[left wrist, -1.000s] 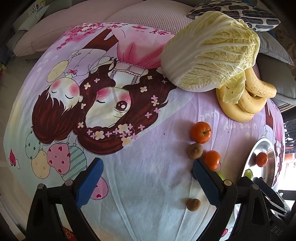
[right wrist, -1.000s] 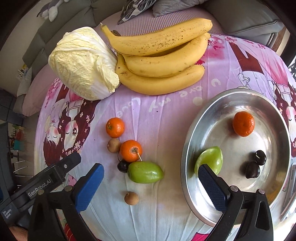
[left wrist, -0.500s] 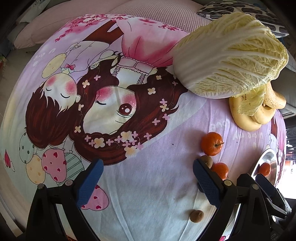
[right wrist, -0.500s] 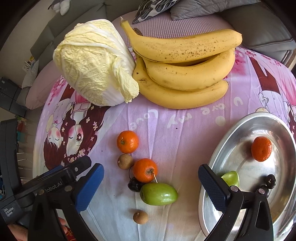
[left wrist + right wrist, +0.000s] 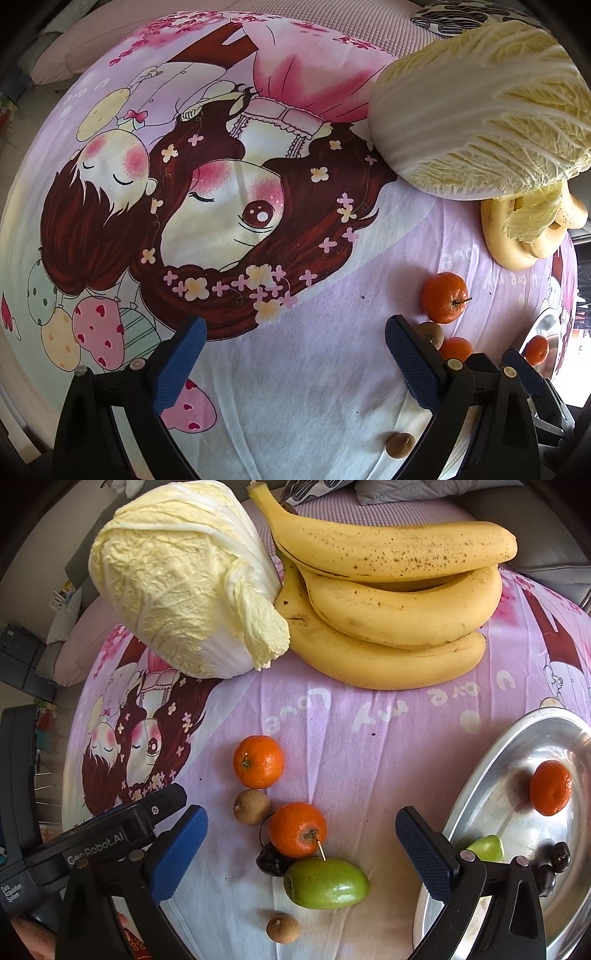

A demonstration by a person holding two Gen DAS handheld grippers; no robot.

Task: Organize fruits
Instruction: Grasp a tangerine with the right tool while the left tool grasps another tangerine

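Left wrist view: the left gripper (image 5: 291, 365) is spread and holds nothing, hovering over bare printed cloth (image 5: 295, 406). The loose fruit lies off its right finger, toward the cloth's right edge: an orange (image 5: 443, 297), a brown longan (image 5: 432, 334) just behind the fingertip, a second orange (image 5: 456, 349) partly hidden by it, and another longan (image 5: 400, 445) near the front edge. A sliver of the tray (image 5: 543, 325) shows farther right. The cabbage (image 5: 480, 122) and bananas (image 5: 517, 240) sit at the back.

Right wrist view: the right gripper (image 5: 301, 849) is also spread and empty, and the cluster lies straight between its fingers: the near orange (image 5: 297, 829), a dark fruit (image 5: 271, 860) touching it, and a green fruit (image 5: 327, 882) whose long axis runs across the opening, left to right. The tray (image 5: 491, 775) sits at the right edge, just beyond the right finger, already holding an orange (image 5: 550, 788), a green fruit (image 5: 485, 849) and dark fruits (image 5: 559, 856). I judge the right gripper the nearer to both cluster and tray.
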